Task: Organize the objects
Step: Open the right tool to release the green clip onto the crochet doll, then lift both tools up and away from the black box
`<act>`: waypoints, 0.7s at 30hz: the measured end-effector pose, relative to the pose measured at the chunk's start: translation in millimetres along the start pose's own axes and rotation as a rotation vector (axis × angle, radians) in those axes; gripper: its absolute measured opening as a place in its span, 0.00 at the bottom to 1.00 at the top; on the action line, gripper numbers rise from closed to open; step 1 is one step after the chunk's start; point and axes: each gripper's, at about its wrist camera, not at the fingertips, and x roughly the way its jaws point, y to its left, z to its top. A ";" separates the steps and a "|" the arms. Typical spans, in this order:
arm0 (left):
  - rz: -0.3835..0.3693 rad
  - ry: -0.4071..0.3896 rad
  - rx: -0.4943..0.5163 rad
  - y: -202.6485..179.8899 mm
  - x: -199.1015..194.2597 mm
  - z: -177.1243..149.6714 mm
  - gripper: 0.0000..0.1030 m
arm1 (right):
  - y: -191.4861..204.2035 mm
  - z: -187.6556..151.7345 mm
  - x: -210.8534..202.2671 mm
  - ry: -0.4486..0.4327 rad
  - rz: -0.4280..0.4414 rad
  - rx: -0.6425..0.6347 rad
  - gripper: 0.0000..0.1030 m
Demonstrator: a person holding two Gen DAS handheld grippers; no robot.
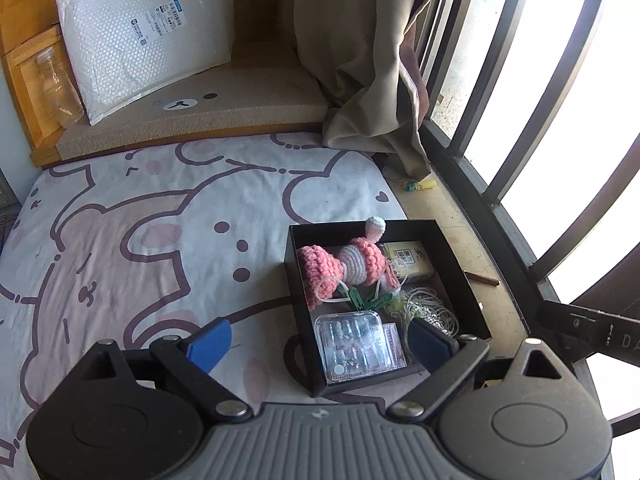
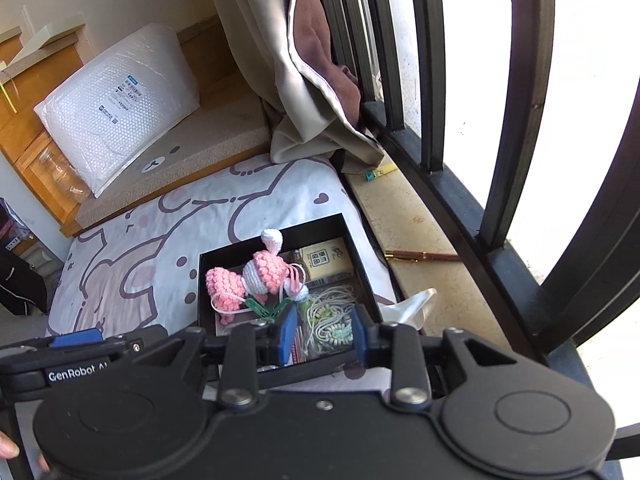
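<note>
A black open box (image 1: 452,252) (image 2: 362,264) sits on the bed's right edge. It holds a pink crochet toy (image 1: 352,262) (image 2: 256,274), green clothes pegs (image 1: 360,298) (image 2: 266,310), a yellow packet (image 1: 408,262) (image 2: 324,260), a coiled white cord (image 1: 430,306) (image 2: 330,320) and a clear plastic case (image 1: 354,346). My left gripper (image 1: 320,344) is open and empty over the box's near edge. My right gripper (image 2: 326,336) is open and empty above the cord.
The bear-print sheet (image 1: 140,240) covers the bed. A bubble mailer (image 1: 148,36) (image 2: 120,104) leans at the headboard. A curtain (image 1: 360,60), black window bars (image 2: 424,64), a brown pen (image 2: 424,256) and a white bag (image 2: 408,304) are on the sill side.
</note>
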 end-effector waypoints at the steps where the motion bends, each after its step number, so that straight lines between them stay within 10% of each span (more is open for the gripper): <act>1: -0.001 -0.005 0.005 -0.4 -3.7 -1.1 0.92 | 1.0 -2.0 -3.7 -0.006 -0.001 -0.006 0.33; 21: 0.078 -0.066 0.052 8.4 -49.8 -20.7 1.00 | 8.0 -28.1 -37.5 -0.044 -0.120 -0.072 0.86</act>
